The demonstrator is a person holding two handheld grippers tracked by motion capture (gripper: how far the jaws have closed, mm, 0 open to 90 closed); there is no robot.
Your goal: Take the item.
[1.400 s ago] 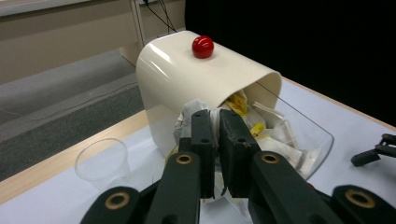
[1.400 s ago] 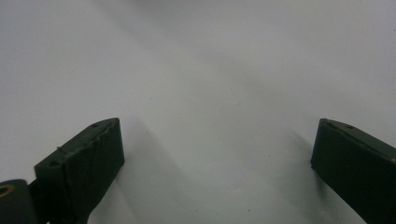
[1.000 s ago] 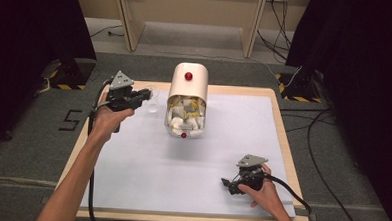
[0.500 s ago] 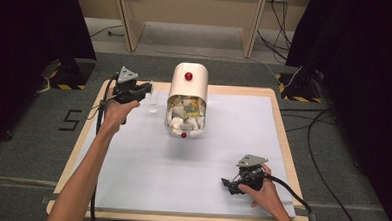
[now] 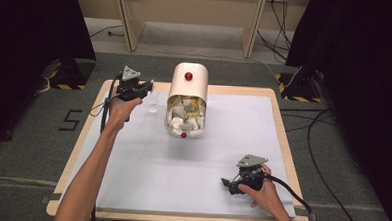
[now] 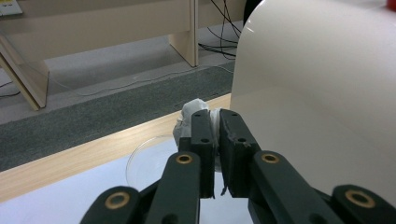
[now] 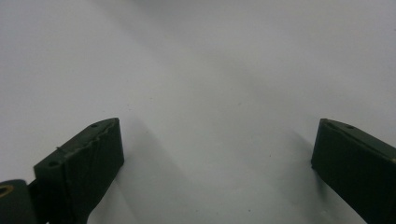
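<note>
My left gripper (image 5: pixel 148 86) is at the table's far left, shut on a small white crumpled wad (image 6: pixel 192 113) that sticks out past its fingertips (image 6: pixel 204 122). A small clear round dish (image 5: pixel 153 107) lies on the mat just below and in front of it, and shows as the dish (image 6: pixel 148 159) in the left gripper view. To its right lies a cream canister (image 5: pixel 187 82) with a red knob; its clear front part (image 5: pixel 184 118) holds several white packets. My right gripper (image 5: pixel 227 184) rests low at the front right, open, with nothing between its jaws (image 7: pixel 217 135).
A white mat (image 5: pixel 180 185) covers most of the wooden table (image 5: pixel 85 135). The cream canister wall (image 6: pixel 322 93) stands close on the left gripper's right. Cables (image 5: pixel 300 195) trail off the table's front right; wooden furniture legs (image 5: pixel 128 17) stand on the floor behind.
My left gripper, still shut on the white wad, has moved a little toward the table's far edge, near the clear dish. The right gripper has stayed put.
</note>
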